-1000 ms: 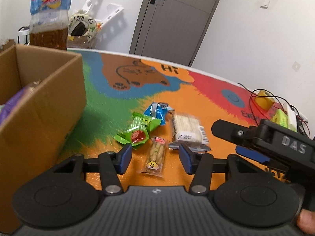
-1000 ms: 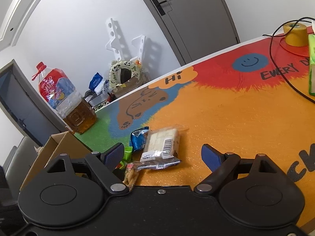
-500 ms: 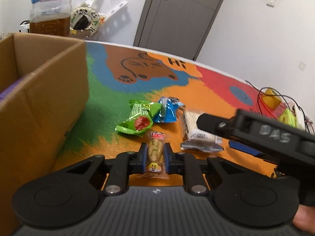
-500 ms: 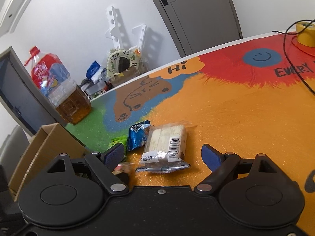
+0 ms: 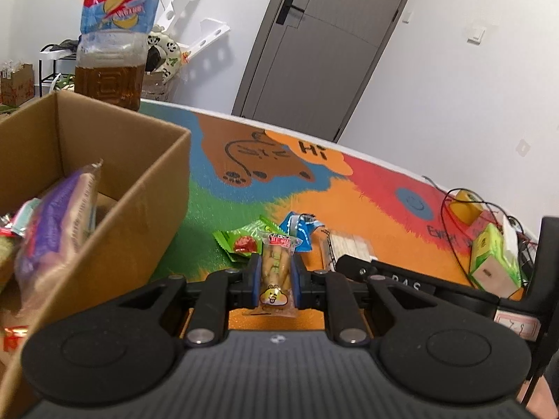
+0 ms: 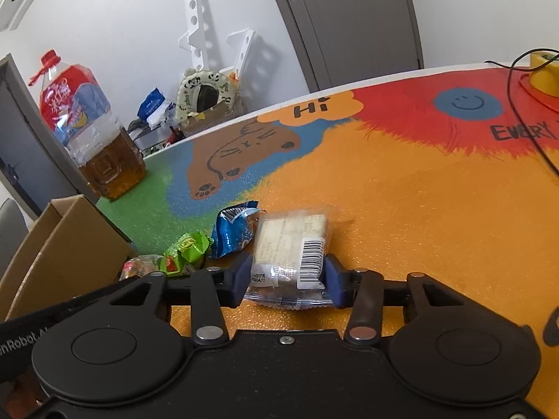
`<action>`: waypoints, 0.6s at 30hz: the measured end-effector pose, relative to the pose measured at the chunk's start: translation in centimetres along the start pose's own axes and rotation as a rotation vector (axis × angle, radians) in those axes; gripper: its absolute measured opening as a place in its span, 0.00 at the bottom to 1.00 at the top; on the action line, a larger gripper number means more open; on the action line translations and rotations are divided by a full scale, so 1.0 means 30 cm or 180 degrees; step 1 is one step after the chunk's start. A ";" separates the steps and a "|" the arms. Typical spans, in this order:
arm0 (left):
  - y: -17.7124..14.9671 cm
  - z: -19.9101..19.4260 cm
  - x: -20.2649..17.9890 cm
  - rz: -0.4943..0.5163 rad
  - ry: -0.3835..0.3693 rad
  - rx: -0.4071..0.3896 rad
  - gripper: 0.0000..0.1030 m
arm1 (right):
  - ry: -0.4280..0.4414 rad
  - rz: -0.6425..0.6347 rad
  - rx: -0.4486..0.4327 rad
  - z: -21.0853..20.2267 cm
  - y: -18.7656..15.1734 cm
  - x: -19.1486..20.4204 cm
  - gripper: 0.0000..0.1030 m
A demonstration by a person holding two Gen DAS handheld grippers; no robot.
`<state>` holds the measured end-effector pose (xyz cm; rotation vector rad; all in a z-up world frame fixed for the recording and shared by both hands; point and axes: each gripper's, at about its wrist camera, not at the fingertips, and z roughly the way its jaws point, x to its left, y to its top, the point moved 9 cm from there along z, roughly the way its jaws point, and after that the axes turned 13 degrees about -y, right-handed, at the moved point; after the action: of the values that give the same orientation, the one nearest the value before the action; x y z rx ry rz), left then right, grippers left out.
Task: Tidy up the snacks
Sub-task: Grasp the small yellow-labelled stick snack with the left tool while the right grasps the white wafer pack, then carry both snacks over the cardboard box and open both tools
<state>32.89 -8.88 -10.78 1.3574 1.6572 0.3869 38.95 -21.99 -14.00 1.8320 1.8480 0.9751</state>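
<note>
Snack stick (image 5: 276, 272) pinched between left gripper (image 5: 276, 281) pads, lifted off table (image 5: 367, 202). Cracker pack (image 6: 291, 244) clamped in right gripper (image 6: 288, 284), low over table. Box (image 5: 153, 188) just left. Step: carrying. Next, probably: swing leftward over rim, release inside.

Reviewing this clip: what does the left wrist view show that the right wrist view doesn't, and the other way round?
Left wrist only: the inside of the cardboard box with a purple packet in it, the left gripper shut on a yellow stick snack, and a green carton.

Right wrist only: the right gripper closed on the clear cracker pack, and a yellow tape roll.

Both: the green packet, blue packet, tea bottle, colourful mat and grey door.
</note>
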 end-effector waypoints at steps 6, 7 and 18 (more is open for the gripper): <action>0.033 -0.078 -0.025 0.0027 -0.0048 -0.0142 0.16 | 0.0060 0.0048 -0.0139 -0.078 0.015 0.006 0.41; 0.039 -0.095 -0.030 0.0031 -0.0060 -0.0166 0.16 | 0.0072 0.0051 -0.0154 -0.088 0.018 0.009 0.41; 0.101 -0.274 -0.014 0.0031 -0.0065 -0.0442 0.16 | 0.0255 0.0026 -0.0366 -0.210 0.048 0.107 0.40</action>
<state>28.12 -5.76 -4.10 1.2626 1.5777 0.4833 35.37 -20.36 -7.94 1.7578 1.7915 1.1486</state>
